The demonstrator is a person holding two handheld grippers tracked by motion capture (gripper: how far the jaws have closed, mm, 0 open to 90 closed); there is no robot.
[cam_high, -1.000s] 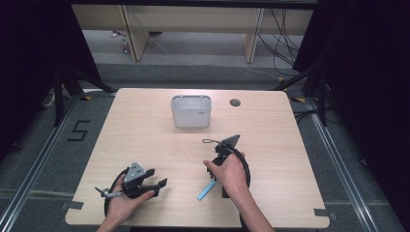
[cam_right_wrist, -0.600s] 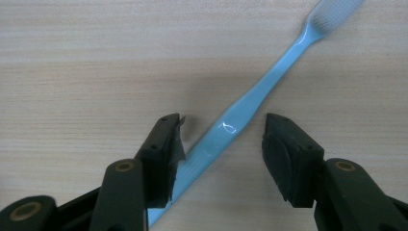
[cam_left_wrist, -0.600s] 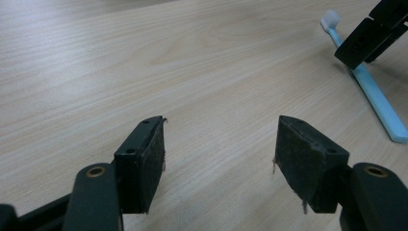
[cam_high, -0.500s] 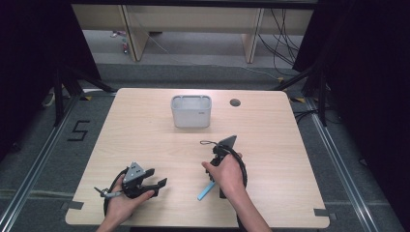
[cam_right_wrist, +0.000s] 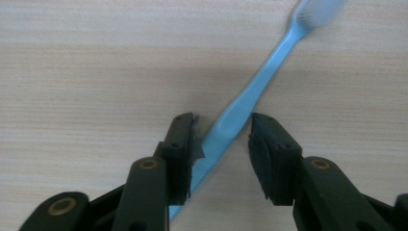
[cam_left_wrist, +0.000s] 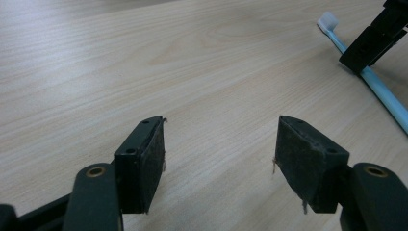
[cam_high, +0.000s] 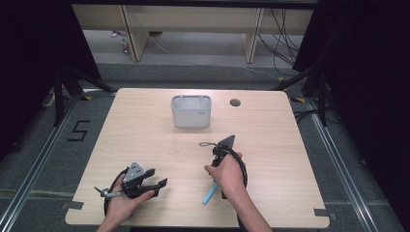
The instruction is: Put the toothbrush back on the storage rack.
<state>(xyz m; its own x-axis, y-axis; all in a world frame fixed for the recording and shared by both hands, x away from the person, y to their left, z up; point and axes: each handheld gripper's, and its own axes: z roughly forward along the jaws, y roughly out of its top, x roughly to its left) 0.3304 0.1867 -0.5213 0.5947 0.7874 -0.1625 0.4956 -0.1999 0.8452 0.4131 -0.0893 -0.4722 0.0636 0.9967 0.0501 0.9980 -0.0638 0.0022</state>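
The right gripper [cam_right_wrist: 221, 159] straddles the blue toothbrush [cam_right_wrist: 250, 91], fingers apart, its handle running toward 1 o'clock on the table [cam_high: 145, 125]; left gripper [cam_left_wrist: 219, 163] gapes empty.

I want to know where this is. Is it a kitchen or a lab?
Probably a lab or test room, not a kitchen: one bare wooden table stands between black curtains, cables lie on the floor, and a "5" is taped there.
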